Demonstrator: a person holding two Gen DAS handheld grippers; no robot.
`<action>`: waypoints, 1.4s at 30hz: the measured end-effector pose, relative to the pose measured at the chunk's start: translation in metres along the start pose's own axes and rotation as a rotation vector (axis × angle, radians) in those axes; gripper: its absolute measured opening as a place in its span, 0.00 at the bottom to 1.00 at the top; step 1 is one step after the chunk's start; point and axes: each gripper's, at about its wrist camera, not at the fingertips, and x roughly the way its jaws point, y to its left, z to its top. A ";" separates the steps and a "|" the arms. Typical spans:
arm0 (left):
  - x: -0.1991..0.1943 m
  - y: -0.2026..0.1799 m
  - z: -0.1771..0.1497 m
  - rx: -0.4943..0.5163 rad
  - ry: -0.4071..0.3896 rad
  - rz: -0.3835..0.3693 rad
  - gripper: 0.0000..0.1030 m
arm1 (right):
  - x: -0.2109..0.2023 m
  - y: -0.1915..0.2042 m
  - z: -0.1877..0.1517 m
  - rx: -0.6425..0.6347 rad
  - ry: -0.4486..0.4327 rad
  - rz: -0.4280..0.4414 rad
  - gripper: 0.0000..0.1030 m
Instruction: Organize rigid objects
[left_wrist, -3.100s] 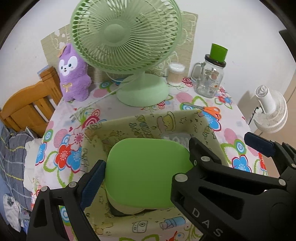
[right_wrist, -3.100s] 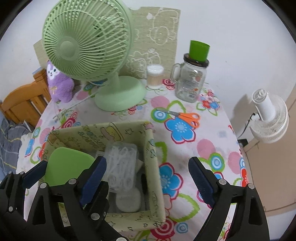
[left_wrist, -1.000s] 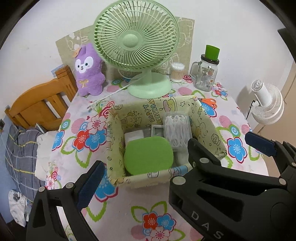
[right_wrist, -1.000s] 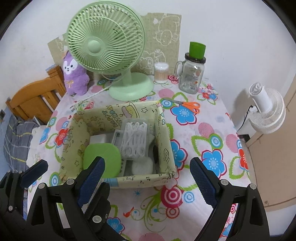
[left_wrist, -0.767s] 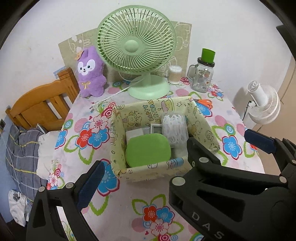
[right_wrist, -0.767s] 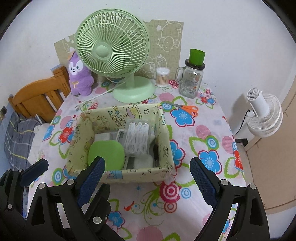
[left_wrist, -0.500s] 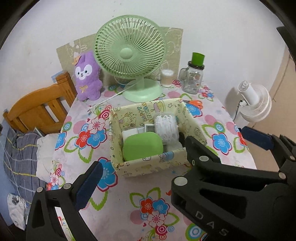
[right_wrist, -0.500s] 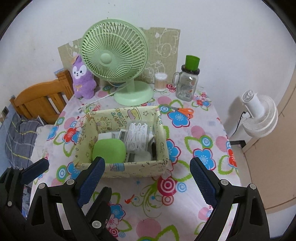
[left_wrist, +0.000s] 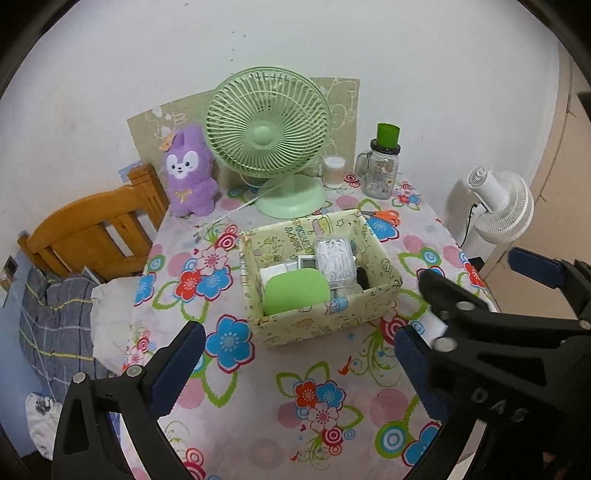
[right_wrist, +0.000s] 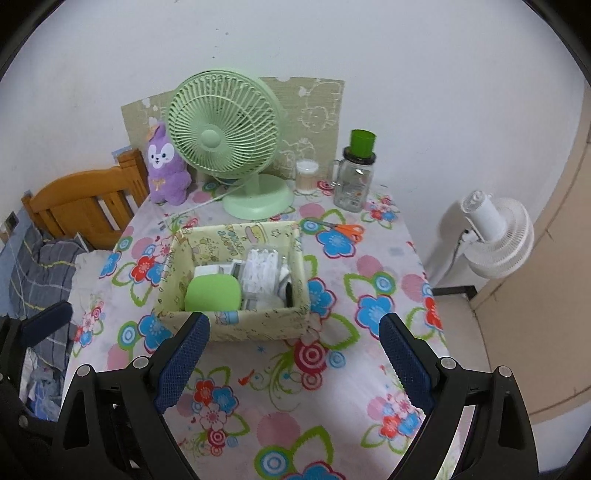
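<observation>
A: Left hand-held gripper (left_wrist: 291, 363)?
B: Jaws just finished widening, now spread fully, nothing between the blue pads; it hangs over the flower-patterned table (left_wrist: 258, 406), near side of the box.
A: Right hand-held gripper (right_wrist: 295, 354)?
B: Also spread wide and empty, above the table just in front of the box.
A: Task items?
B: Flat rounded green plastic case (left_wrist: 297, 290) lies inside the pale yellow cartoon-print storage box (left_wrist: 325, 321), front left, beside a clear pack of white clips (left_wrist: 334, 258). Orange-handled scissors (right_wrist: 341, 229) lie on the table behind the box.
</observation>
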 end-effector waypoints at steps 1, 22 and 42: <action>-0.003 0.001 0.000 -0.006 -0.002 0.002 1.00 | -0.004 -0.001 0.000 0.003 -0.004 -0.004 0.92; -0.084 0.016 0.017 -0.062 -0.090 0.020 1.00 | -0.098 -0.016 0.011 0.043 -0.141 -0.050 0.92; -0.136 0.033 0.025 -0.078 -0.203 0.052 1.00 | -0.146 -0.033 0.015 0.103 -0.217 -0.099 0.92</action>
